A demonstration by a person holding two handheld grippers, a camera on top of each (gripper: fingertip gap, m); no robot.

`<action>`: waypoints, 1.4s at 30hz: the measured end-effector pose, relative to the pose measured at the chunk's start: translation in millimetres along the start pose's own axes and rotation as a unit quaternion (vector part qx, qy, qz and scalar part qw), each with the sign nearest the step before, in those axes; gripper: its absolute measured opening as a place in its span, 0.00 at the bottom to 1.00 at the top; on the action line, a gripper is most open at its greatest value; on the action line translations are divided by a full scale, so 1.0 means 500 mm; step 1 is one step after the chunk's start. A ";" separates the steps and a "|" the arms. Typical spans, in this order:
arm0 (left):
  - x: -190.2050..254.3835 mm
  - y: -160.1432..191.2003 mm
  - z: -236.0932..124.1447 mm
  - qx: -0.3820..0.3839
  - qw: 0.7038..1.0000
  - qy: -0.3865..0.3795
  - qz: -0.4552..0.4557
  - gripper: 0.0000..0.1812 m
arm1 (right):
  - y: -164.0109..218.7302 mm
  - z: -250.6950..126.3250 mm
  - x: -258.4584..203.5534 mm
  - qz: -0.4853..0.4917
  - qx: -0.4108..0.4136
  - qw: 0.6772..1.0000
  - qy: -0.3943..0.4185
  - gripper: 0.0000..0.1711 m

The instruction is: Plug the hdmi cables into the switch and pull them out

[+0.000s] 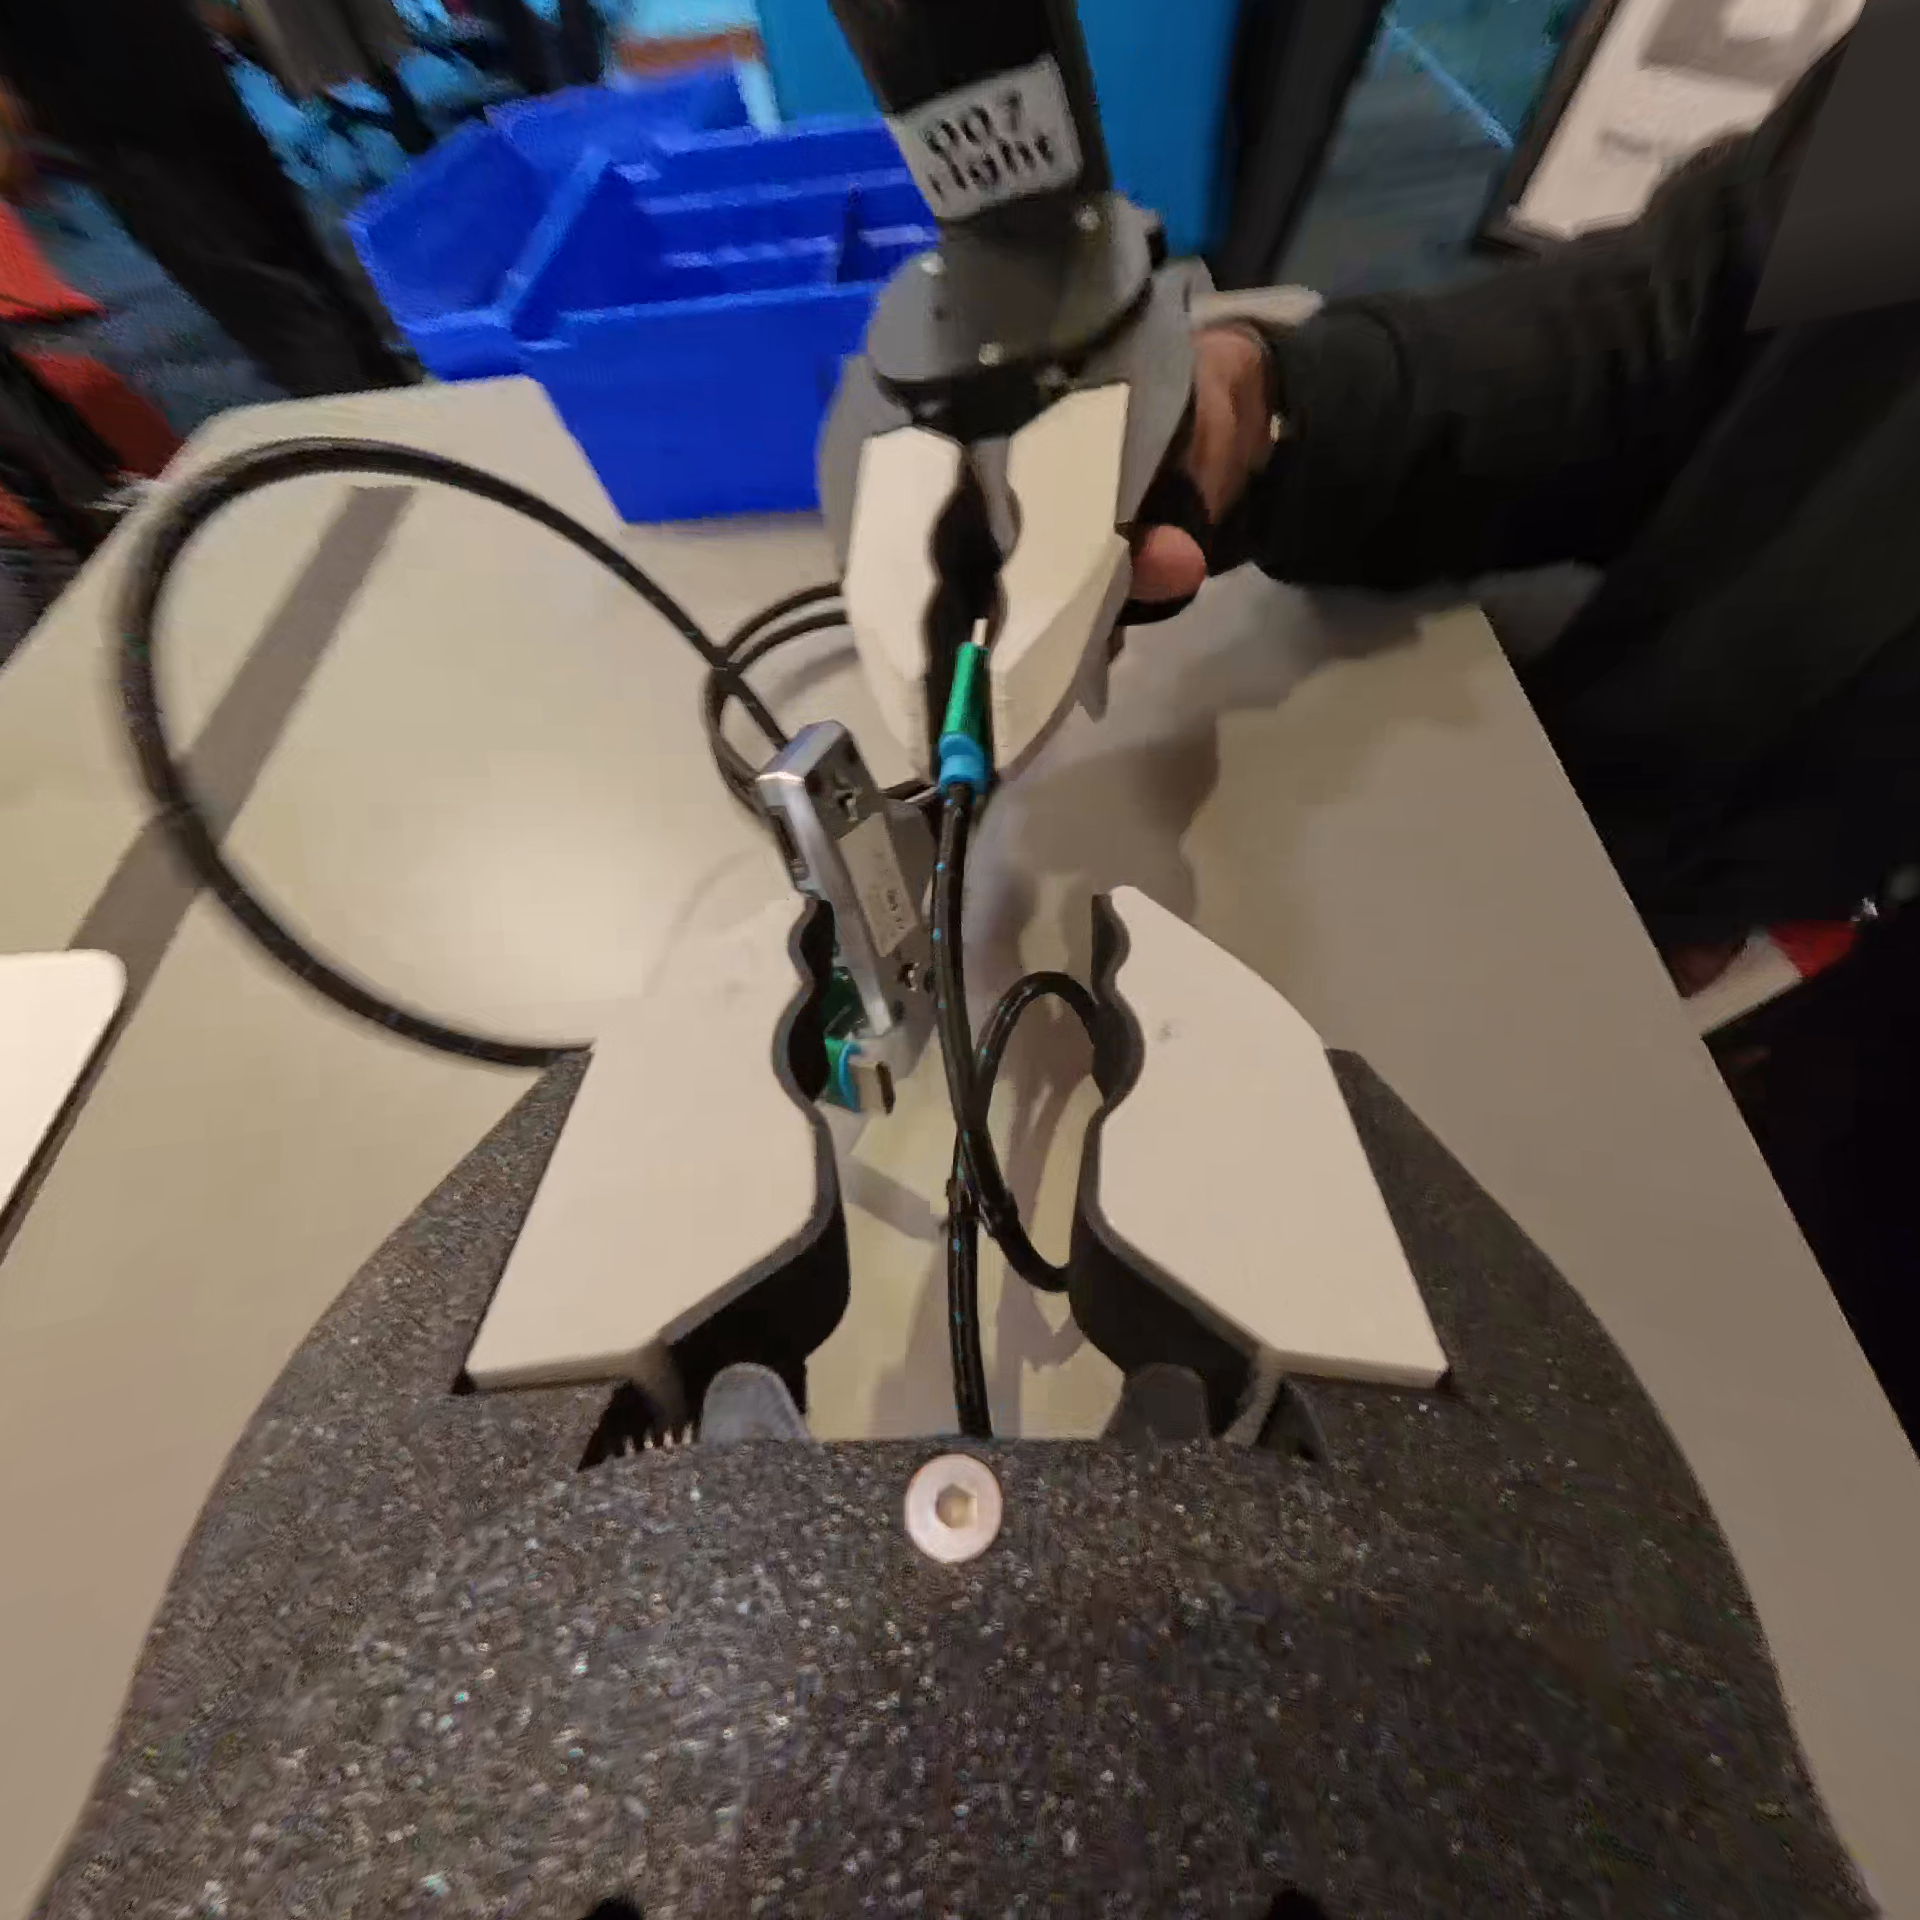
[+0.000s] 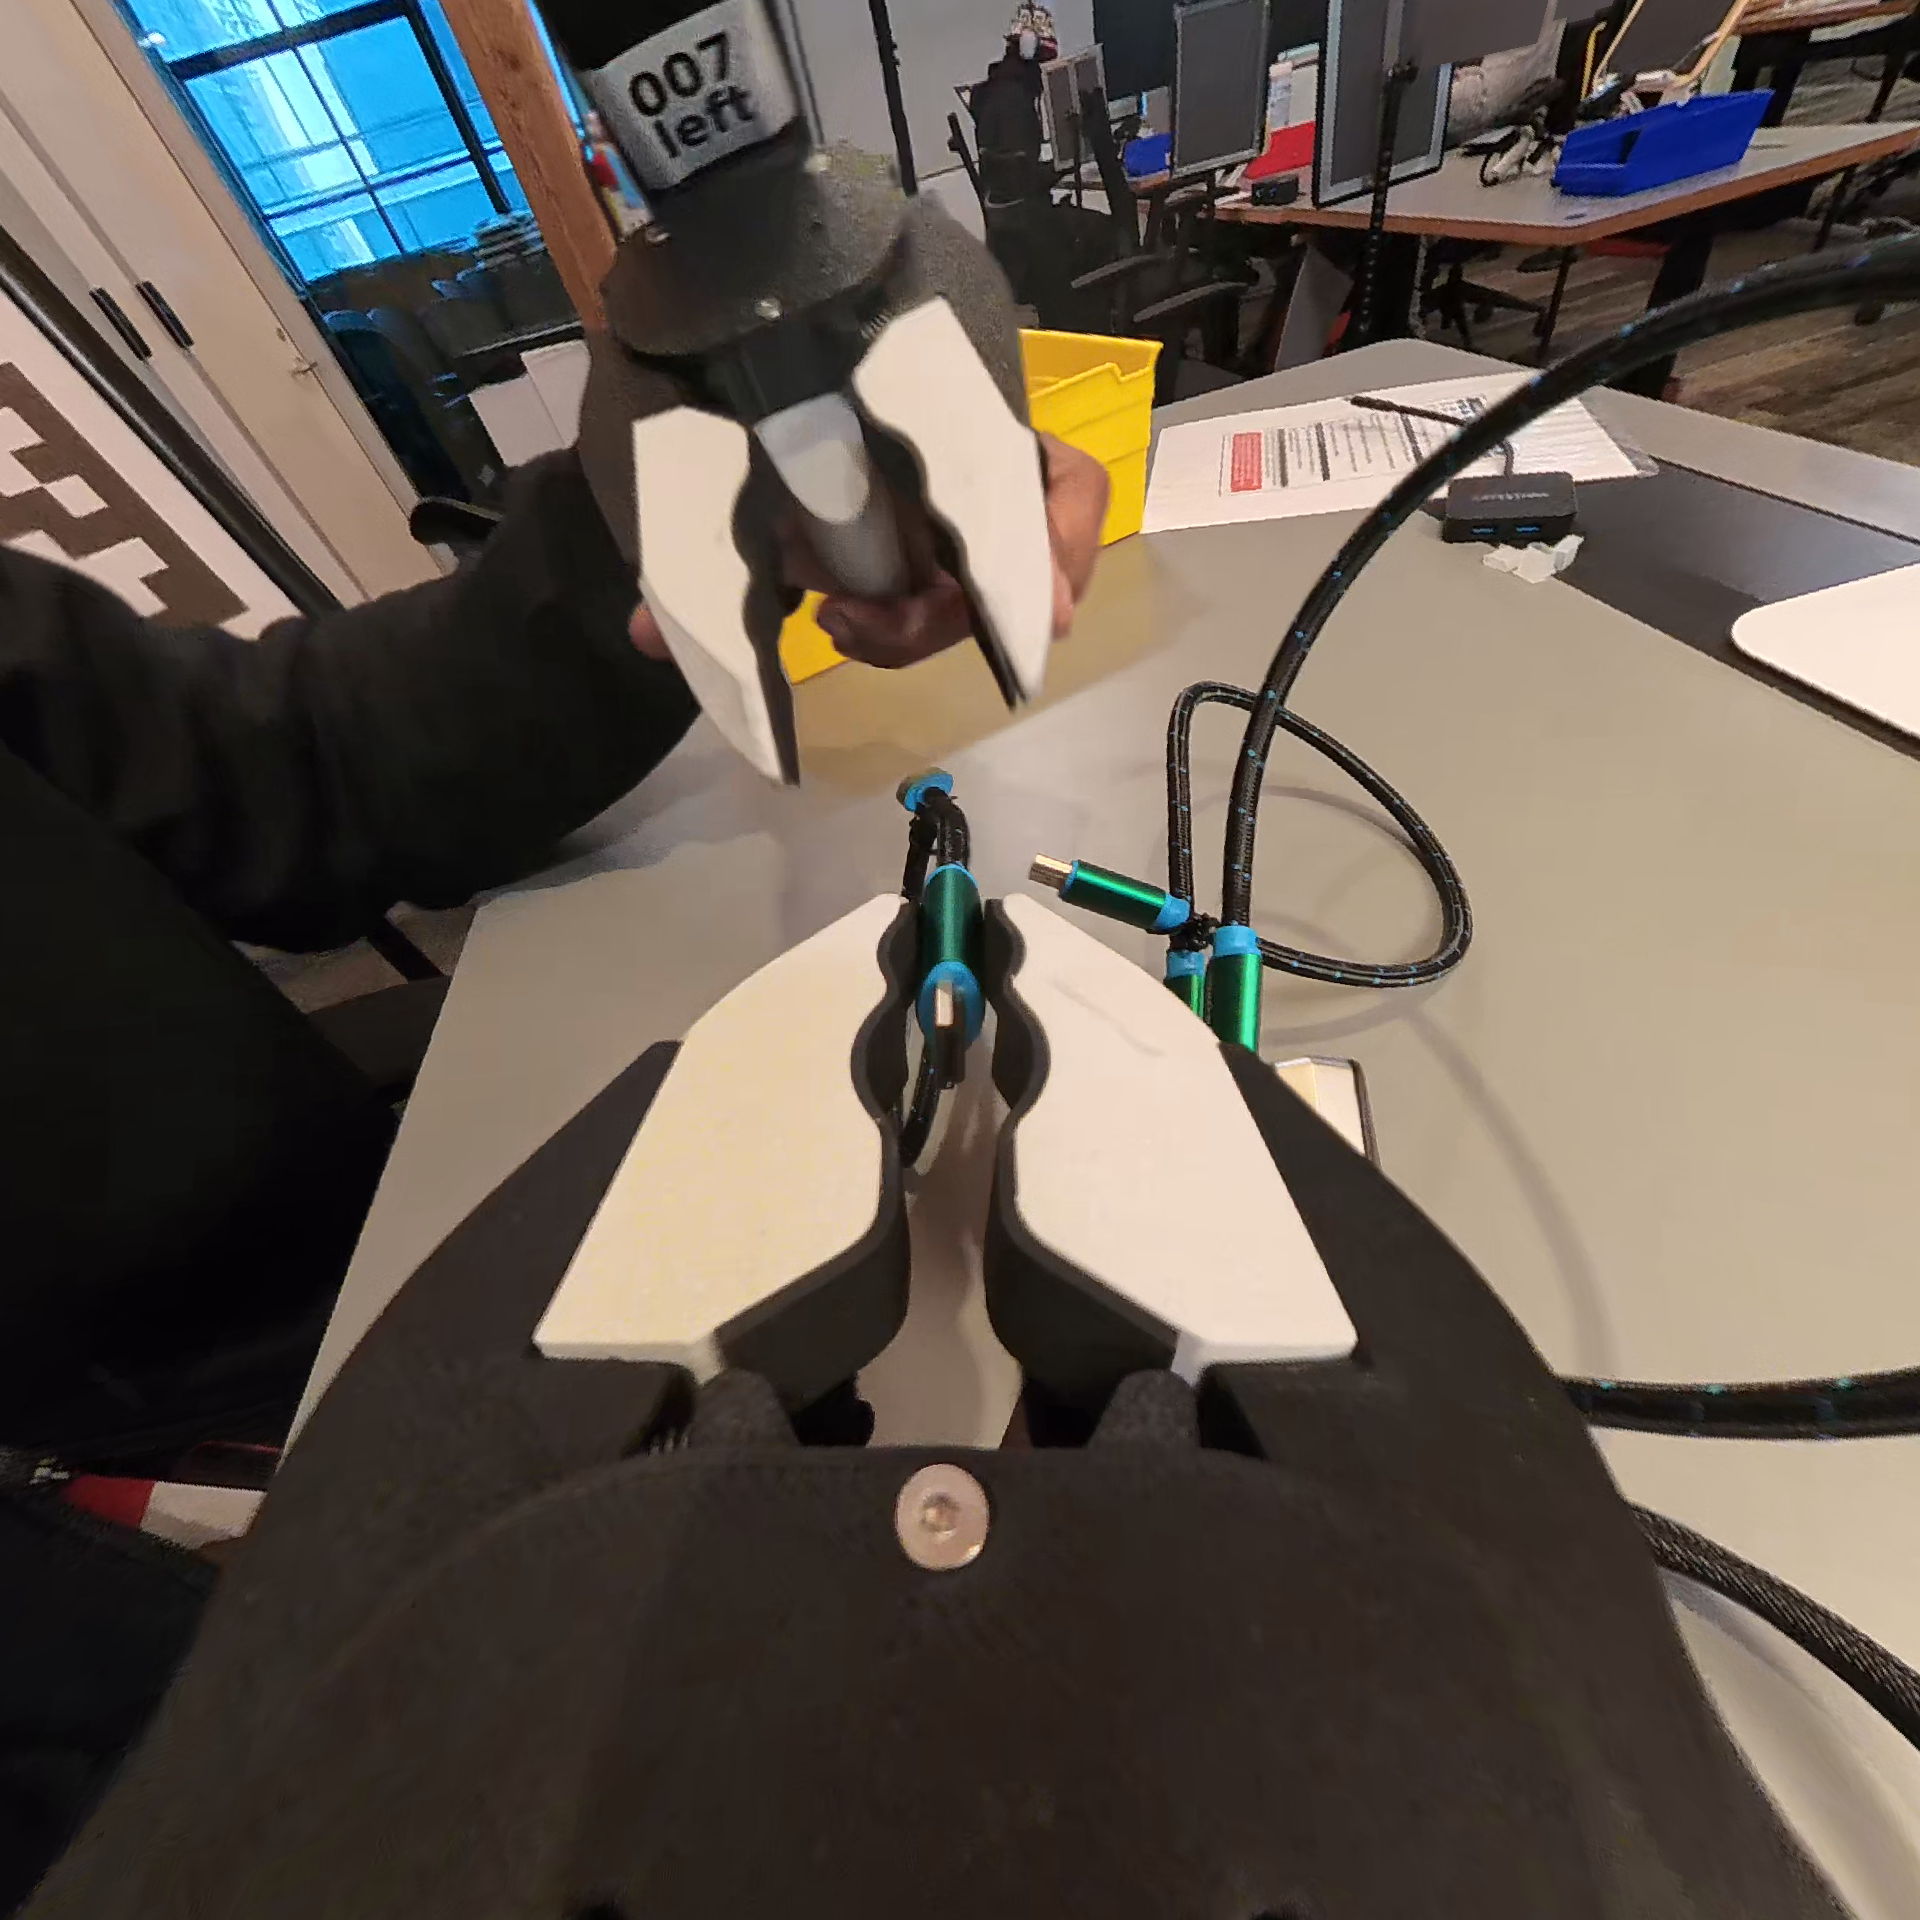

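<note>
Left wrist view. Left gripper (image 1: 961,925) low in the foreground, jaws spread wide, gripping nothing. Between its fingers, nearer the left one: silver switch (image 1: 847,883), tilted with the far end higher. Second plug (image 1: 844,1023), green, at the switch's near end. Contact with that finger not clear. Beyond, right gripper (image 1: 964,743) pointing down toward the table (image 1: 416,727). Jaws pinching a green plug (image 1: 966,686), metal tip up between the fingers, blue collar below. Braided cable (image 1: 956,1039) hanging from that plug, past the switch and down between the left gripper's fingers. Hand (image 1: 1195,468) in a dark sleeve on the right gripper's handle. More black cable in a big loop to the left. Blue bin (image 1: 675,312) past the table's far edge. Some motion blur throughout.

Right wrist view. Right gripper (image 2: 948,906) with jaws nearly together, clamping the plug (image 2: 951,925) at the fingertips. Left gripper (image 2: 899,727) above and beyond, tilted down, jaws apart and holding nothing. Just right of the fingertips, loose plug (image 2: 1101,894) with its bare metal tip pointing left. Beside it, upright plugs (image 2: 1236,987), two of them, standing at the switch (image 2: 1325,1081). Switch mostly hidden behind the right finger. Braided cable looping over the table (image 2: 1558,935) to the right. Farther back: yellow bin (image 2: 1091,405), printed sheet (image 2: 1382,447), black hub (image 2: 1507,504).
</note>
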State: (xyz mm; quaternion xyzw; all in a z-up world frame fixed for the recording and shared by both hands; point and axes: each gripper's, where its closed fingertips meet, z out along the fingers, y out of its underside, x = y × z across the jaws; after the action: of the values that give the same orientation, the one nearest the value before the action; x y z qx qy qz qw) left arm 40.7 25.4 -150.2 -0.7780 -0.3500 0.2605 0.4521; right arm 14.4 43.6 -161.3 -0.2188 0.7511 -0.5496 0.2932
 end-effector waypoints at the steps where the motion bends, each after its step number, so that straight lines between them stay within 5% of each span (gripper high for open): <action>1: 0.005 -0.004 0.018 -0.013 1.000 0.021 0.006 0.26 | -0.001 0.001 -0.003 -0.004 0.003 1.000 -0.004 0.07; 6: 0.009 -0.002 0.085 -0.045 0.995 0.089 -0.004 0.14 | -0.004 0.005 -0.017 -0.030 0.025 0.999 -0.021 0.07; 10: 0.015 0.001 0.097 -0.001 0.992 0.119 -0.033 0.04 | -0.001 -0.003 -0.005 -0.039 0.025 0.999 -0.007 0.07; 17: 0.012 0.004 0.090 0.025 0.991 0.122 -0.045 0.03 | 0.002 -0.037 0.011 -0.048 0.007 0.999 0.003 0.13; 24: 0.015 0.011 0.097 0.022 0.991 0.123 -0.048 0.03 | 0.007 -0.025 -0.002 -0.066 0.005 0.998 -0.001 0.05; 38: 0.004 -0.042 0.085 0.194 0.968 0.134 -0.084 0.12 | -0.013 -0.025 0.004 -0.029 0.076 0.997 -0.014 0.03; 42: 0.005 -0.029 0.098 0.163 0.977 0.118 -0.070 0.10 | -0.012 -0.018 0.001 -0.024 0.086 0.996 -0.017 0.03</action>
State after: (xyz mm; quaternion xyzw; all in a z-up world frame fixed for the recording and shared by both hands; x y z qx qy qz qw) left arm 2.4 57.9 -159.7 -0.6928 -0.3009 0.1883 0.6277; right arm 8.1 47.9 -153.5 -0.2204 0.6903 -0.6154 0.3103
